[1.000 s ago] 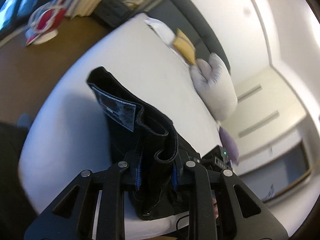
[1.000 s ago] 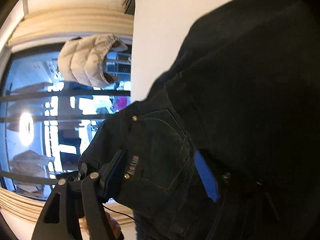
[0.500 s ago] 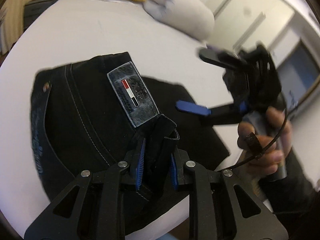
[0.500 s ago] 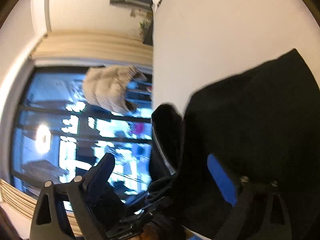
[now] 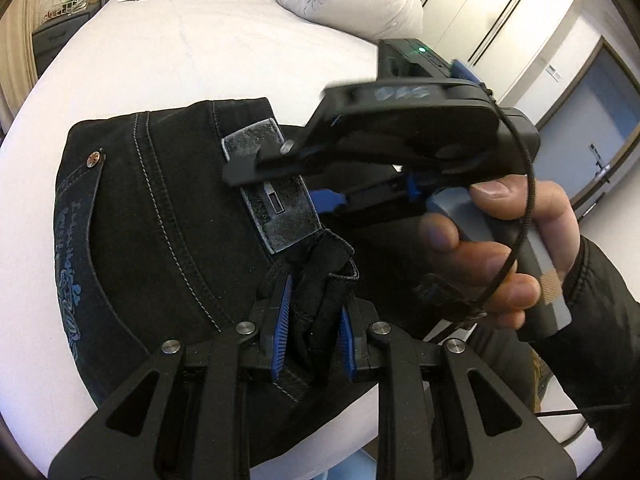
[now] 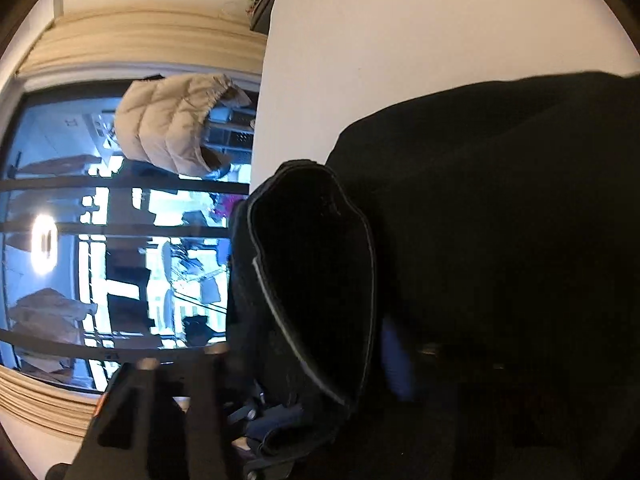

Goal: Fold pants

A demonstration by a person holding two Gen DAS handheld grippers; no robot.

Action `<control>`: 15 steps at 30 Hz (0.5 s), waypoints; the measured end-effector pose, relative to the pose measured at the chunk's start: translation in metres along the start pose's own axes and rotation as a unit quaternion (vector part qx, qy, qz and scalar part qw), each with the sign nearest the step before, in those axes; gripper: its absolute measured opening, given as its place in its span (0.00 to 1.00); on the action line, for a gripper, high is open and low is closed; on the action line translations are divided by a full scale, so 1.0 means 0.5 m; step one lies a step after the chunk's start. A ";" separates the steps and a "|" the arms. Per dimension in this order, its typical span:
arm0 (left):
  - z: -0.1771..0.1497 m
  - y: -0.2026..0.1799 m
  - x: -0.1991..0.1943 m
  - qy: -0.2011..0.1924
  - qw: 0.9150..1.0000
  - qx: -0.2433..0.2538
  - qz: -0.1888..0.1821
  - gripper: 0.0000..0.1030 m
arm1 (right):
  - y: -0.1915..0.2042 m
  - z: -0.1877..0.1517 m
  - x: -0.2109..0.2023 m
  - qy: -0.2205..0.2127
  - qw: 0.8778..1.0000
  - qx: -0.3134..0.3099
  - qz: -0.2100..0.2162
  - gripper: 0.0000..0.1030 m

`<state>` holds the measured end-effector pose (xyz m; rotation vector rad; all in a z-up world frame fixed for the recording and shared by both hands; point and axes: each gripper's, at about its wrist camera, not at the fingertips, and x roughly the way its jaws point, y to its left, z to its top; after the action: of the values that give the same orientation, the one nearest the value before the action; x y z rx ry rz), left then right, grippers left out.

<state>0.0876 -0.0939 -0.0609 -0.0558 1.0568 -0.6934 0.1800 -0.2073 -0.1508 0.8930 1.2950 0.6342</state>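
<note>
- Black denim pants [image 5: 168, 248], folded, lie on the white bed [image 5: 168, 64]: pale topstitching, worn grey patch [image 5: 276, 204], metal rivet.
- Left gripper [image 5: 314, 320]: narrow, blue ribbed pads clamp a bunched fold of the pants.
- Right gripper [image 5: 280, 176]: jaws closing above the patch; contact unclear.
- Rolled white duvet [image 5: 352, 0], yellow pillow at the headboard; wardrobe doors behind.

pants [image 5: 160, 240] | black denim, pale stitching, grey waistband patch, blue print on pocket | lying folded on white bed [image 5: 180, 52], patch facing up | bunched waistband fold standing up near the bed's edge
</note>
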 end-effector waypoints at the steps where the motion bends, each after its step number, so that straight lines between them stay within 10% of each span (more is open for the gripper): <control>1: 0.009 -0.001 0.003 0.001 1.000 -0.002 0.000 0.20 | 0.004 -0.001 -0.001 -0.003 1.000 -0.007 -0.003 0.33; 5: -0.004 -0.001 0.001 0.002 1.000 -0.005 -0.004 0.19 | 0.018 -0.013 -0.013 -0.020 0.999 -0.032 -0.026 0.17; 15: 0.036 -0.027 0.035 0.007 1.000 0.011 -0.026 0.19 | 0.016 -0.025 -0.080 -0.058 0.995 -0.048 -0.058 0.13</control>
<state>0.1010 -0.1190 -0.0606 -0.0594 1.0631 -0.7537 0.1609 -0.2334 -0.1230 0.7593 1.1935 0.5409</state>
